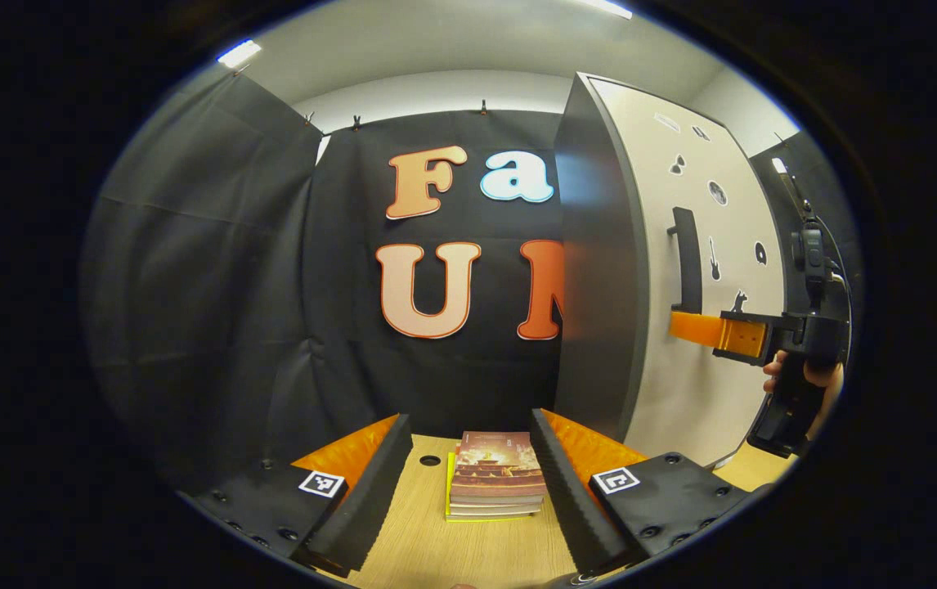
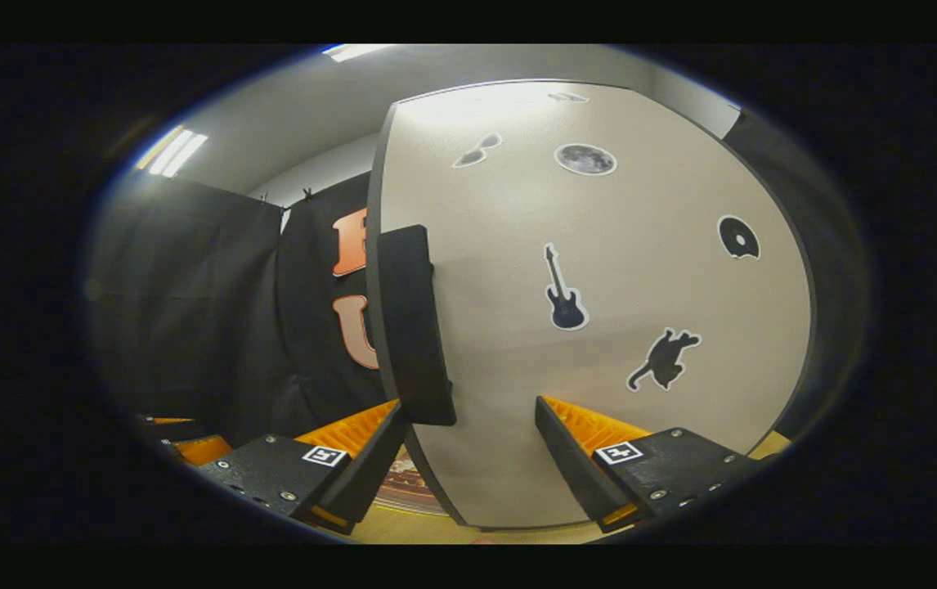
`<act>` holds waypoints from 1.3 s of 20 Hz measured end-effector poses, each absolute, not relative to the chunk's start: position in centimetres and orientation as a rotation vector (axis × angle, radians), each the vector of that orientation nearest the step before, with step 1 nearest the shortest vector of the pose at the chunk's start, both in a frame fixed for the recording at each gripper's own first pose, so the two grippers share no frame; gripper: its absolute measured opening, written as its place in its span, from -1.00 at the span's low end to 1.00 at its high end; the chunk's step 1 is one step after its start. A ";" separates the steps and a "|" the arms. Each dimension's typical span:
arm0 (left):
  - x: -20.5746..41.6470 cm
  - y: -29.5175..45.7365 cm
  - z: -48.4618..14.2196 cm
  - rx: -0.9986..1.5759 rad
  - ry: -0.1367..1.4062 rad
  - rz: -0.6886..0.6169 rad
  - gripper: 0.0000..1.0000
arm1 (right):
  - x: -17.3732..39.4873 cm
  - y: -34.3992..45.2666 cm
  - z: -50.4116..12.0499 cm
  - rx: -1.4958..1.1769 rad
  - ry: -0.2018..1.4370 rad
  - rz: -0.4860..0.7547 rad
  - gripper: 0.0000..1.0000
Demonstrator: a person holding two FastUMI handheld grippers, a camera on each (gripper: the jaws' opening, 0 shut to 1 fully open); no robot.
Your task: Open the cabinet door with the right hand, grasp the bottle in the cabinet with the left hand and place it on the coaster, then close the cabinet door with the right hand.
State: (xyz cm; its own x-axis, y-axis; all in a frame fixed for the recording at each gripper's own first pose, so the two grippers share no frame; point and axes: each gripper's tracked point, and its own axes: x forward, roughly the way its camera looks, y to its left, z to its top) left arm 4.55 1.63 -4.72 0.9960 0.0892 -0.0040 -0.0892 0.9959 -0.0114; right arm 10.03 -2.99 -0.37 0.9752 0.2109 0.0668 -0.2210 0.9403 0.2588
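So the cabinet door looks closed, pale front facing out, with one dark vertical handle near its left edge. In the right gripper view five stickers can be counted on the door proper: sunglasses, a moon, a guitar, a bitten donut and a cat, plus one small tag up top that's too blurry to make out. The right gripper sits just in front of the door with its jaws apart, the handle's lower end between the two fingers and no contact that can be made out. From the left gripper view it's the same picture from the side: a hand holds that gripper level with the handle.

The left gripper hangs over the wooden tabletop, jaws wide apart and holding nothing. Between its fingers, farther off toward the back edge, lies one stack of books, maybe four, next to one round hole in the tabletop. Bottle and coaster: can't tell where they are.
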 end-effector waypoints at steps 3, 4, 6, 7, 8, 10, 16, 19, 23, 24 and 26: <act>4.2 1.9 -4.7 -0.011 0.004 0.109 0.89 | 10.0 -2.9 -0.3 0.266 -0.042 0.223 0.89; 4.0 1.9 -4.8 -0.014 0.006 0.114 0.89 | 10.0 -2.9 -0.4 0.270 -0.040 0.228 0.89; 3.5 2.0 -4.6 -0.021 0.006 0.124 0.89 | 9.8 -2.9 -0.3 0.293 -0.032 0.240 0.89; 3.2 2.0 -4.5 -0.025 0.006 0.132 0.89 | 9.4 -3.1 -0.2 0.302 -0.034 0.245 0.89; 2.8 2.0 -4.5 -0.029 0.007 0.137 0.89 | 8.9 -3.4 0.2 0.302 -0.043 0.245 0.89; 2.1 2.1 -4.5 -0.031 0.009 0.153 0.89 | 7.3 -4.1 0.9 0.282 -0.064 0.238 0.89; 0.3 1.7 -2.5 0.015 -0.026 0.179 0.89 | 1.0 -7.1 2.4 0.158 -0.112 0.195 0.89; 0.1 0.7 -1.6 0.016 -0.053 0.138 0.89 | -2.7 -8.3 2.9 0.070 -0.132 0.133 0.89; -0.8 0.0 -1.0 0.015 -0.061 0.069 0.89 | -7.5 -8.5 2.9 0.003 -0.155 0.038 0.89; -1.2 -0.1 -0.9 0.015 -0.056 0.055 0.89 | -8.6 -8.2 2.6 0.007 -0.147 0.022 0.89; -2.5 0.2 -1.1 0.010 -0.046 0.030 0.89 | -10.3 -7.5 1.8 0.029 -0.132 -0.002 0.89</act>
